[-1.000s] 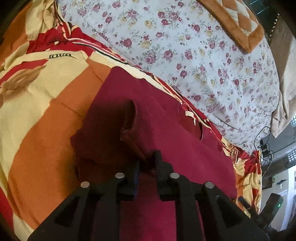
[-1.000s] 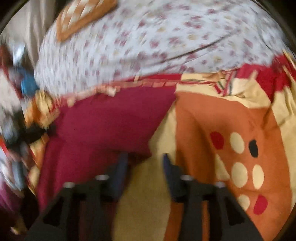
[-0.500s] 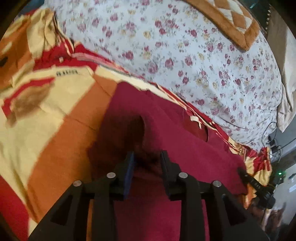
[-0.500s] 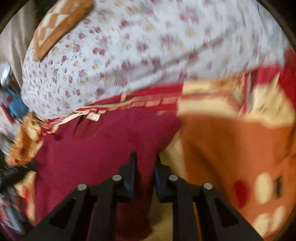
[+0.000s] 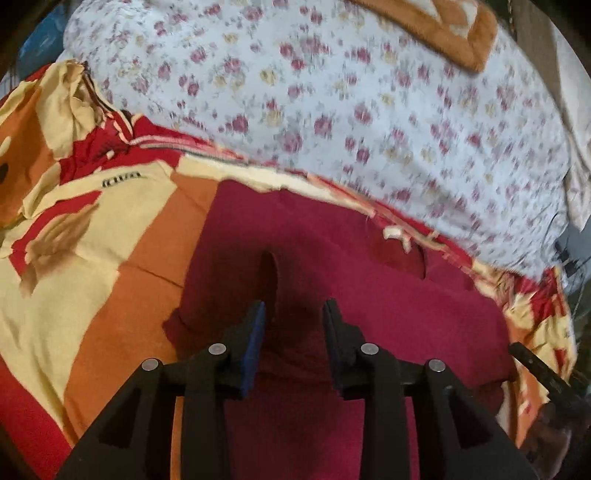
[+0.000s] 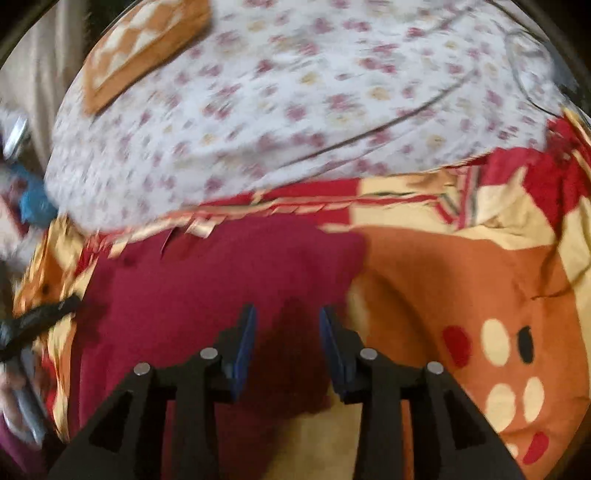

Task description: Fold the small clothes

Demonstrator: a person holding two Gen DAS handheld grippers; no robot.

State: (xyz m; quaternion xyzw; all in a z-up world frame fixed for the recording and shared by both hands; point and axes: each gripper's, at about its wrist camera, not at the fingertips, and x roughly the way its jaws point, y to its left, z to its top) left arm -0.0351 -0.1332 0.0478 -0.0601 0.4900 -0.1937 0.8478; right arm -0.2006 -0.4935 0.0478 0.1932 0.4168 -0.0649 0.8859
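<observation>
A dark red garment (image 5: 369,306) lies spread on a bed over a patterned orange, cream and red bedsheet (image 5: 110,266); it fills the lower middle of the left wrist view and the lower left and centre of the right wrist view. Behind it, across the top of both views, bulges a white flowered quilt (image 5: 351,110) with an orange checked cushion (image 5: 436,26) on it.

The left gripper (image 5: 293,314) has its jaws spread, with nothing between them; just ahead stands a small raised ridge of cloth. The right gripper (image 6: 286,319) is likewise spread, hanging over the garment's right-hand edge, where red cloth meets the orange sheet. Both views are blurred, so whether the fingers touch the fabric cannot be told.

Judged from this, neither gripper has a hold, and a fold cannot begin until both do. The risks: a jaw closing on the bedsheet as well as the garment, since the edge lies flat against it, which would drag the sheet up; pinching only the top layer at the ridge, giving a crooked fold; or uneven grips that skew the garment.
</observation>
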